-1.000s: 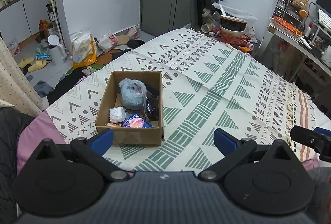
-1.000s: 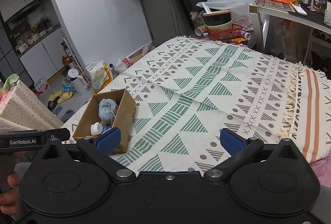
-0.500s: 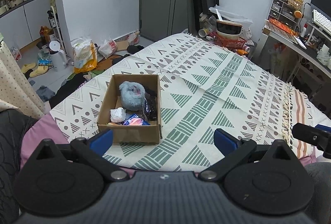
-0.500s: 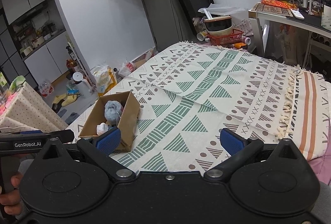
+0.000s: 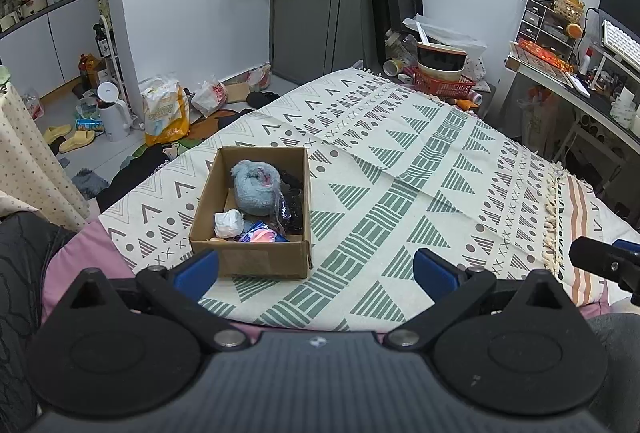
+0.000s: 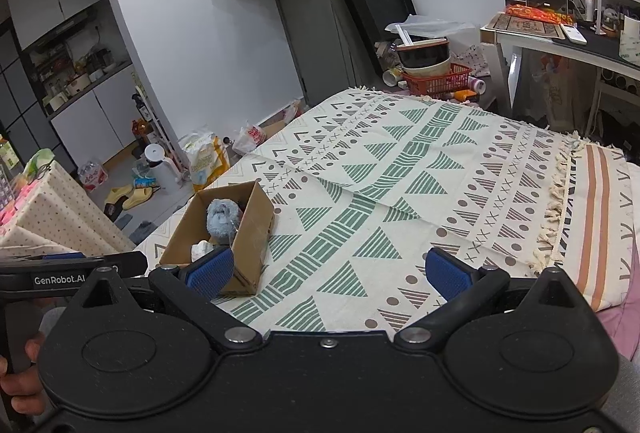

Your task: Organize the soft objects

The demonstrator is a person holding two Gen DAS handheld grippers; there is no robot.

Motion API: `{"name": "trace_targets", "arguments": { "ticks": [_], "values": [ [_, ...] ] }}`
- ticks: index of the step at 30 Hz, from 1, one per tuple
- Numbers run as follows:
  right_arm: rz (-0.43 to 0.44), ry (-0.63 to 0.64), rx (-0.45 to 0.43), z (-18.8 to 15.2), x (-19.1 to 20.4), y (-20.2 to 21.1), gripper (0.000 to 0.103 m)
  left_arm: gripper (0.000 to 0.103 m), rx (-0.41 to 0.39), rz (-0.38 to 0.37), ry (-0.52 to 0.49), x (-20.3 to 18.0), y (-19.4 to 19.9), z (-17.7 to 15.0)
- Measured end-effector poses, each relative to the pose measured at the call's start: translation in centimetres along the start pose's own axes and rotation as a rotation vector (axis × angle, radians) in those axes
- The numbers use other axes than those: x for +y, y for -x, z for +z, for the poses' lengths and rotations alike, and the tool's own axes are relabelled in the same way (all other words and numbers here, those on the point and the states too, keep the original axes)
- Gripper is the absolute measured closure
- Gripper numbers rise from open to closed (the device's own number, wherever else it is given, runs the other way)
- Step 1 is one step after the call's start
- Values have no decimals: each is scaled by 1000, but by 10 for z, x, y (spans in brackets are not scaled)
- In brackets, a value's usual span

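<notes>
One patterned blanket (image 5: 400, 169), cream with green triangles and brown dots, covers the bed and fills most of both views. On it sits one open cardboard box (image 5: 256, 261), at about ten o'clock from the left gripper (image 5: 316, 269) and at about nine to ten o'clock from the right gripper (image 6: 328, 269). Two grippers are in play, each with its two blue-padded fingers spread wide and holding nothing, both poised above the near edge of the bed. Inside the box lie the soft things: one fluffy pale-blue ball (image 5: 256, 189) with a pinkish patch, toward the far end; one dark, glittery bundle (image 5: 294, 201) against the right wall; one pink-and-blue piece (image 5: 262, 235) at the near wall; and one small crumpled white piece (image 5: 229, 223) at the near left. Something orange peeks out in the near-left corner, too hidden to tell what.
</notes>
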State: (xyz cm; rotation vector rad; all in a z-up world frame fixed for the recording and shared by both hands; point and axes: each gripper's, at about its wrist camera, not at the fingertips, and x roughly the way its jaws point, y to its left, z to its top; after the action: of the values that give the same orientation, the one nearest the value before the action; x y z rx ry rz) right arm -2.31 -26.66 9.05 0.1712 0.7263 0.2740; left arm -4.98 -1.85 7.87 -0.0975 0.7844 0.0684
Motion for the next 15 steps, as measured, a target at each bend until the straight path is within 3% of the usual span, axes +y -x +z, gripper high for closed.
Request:
{"name": "trace_targets", "arguments": {
  "ticks": [15],
  "values": [
    [-2,8,-6,1,4,2,0,0,0,2,8,3,1,-1]
  ]
}}
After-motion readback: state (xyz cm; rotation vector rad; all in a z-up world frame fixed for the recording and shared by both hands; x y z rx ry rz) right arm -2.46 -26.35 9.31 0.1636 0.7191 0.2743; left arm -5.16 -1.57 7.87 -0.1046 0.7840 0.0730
